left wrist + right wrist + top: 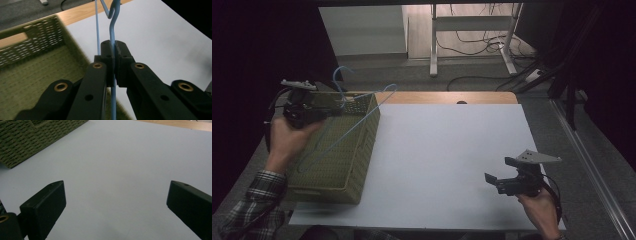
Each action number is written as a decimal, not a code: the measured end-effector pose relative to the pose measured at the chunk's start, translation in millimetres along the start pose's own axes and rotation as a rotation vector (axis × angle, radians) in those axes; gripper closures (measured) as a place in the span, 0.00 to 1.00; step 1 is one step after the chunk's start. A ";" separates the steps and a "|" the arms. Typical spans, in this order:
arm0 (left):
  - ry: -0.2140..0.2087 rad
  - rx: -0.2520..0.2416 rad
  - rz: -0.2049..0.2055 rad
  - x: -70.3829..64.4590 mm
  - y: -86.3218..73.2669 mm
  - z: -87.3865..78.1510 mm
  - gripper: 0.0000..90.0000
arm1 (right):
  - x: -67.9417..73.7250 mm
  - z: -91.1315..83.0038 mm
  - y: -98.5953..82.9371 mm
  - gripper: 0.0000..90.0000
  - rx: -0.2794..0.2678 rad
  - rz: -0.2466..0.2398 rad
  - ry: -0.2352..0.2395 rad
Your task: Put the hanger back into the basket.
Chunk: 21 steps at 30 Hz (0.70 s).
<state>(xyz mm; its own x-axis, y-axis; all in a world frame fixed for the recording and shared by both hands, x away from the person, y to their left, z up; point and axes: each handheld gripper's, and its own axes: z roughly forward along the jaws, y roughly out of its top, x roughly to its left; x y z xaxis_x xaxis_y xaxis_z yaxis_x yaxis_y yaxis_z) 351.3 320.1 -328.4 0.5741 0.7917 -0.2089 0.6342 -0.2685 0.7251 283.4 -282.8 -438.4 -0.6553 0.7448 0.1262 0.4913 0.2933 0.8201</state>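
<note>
High view showed your left gripper (337, 111) over the far end of the green woven basket (343, 170), its jaws clamped on the neck of a blue wire hanger (343, 134). In the left gripper view the wire ran straight up between the closed jaws, the hook curling just beyond their tips and the basket floor lying below and to their left. The hanger's body slanted down into the basket, so I judged it was either partly lifted out or partly lowered in; I could not tell which. Your right gripper (496, 175) waited well apart, jaws spread wide with nothing but bare white table (447, 150) between them.
</note>
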 end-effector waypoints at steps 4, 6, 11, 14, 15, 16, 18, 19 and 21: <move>0.021 0.003 -0.011 13.8 -9.0 -5.6 0.97 | -0.8 1.1 -1.3 0.02 0.009 0.006 -0.003; 0.030 0.002 -0.019 22.8 -15.0 -8.9 0.97 | -1.4 1.7 -1.7 0.02 0.011 0.005 -0.006; 0.051 -0.011 -0.052 45.0 -31.6 -15.0 0.97 | -3.9 2.7 -3.4 0.02 0.019 0.008 -0.013; 0.060 -0.005 -0.062 55.7 -42.0 -14.3 0.97 | -5.6 3.5 -4.5 0.02 0.026 0.012 -0.016; 0.057 -0.004 -0.068 59.0 -45.6 -13.4 0.97 | -6.0 3.9 -4.9 0.02 0.027 0.011 -0.016; 0.054 -0.004 -0.065 61.7 -49.3 -12.0 0.97 | -6.2 4.4 -5.2 0.02 0.030 0.011 -0.017; 0.053 -0.001 -0.069 66.4 -57.0 -7.7 0.97 | -6.9 5.1 -5.8 0.02 0.034 0.010 -0.019; 0.047 0.000 -0.077 68.9 -60.8 -5.0 0.97 | -7.4 5.3 -6.0 0.02 0.034 0.012 -0.022; 0.043 0.004 -0.083 72.3 -67.6 1.1 0.97 | -8.6 5.3 -6.4 0.02 0.032 0.015 -0.025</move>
<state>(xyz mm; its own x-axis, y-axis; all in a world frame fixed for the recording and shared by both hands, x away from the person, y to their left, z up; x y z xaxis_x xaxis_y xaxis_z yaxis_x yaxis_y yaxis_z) 350.5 394.9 -393.3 0.4963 0.8344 -0.2398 0.6812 -0.2029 0.7035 289.0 -287.9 -447.7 -0.6338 0.7635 0.1239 0.5193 0.3013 0.7997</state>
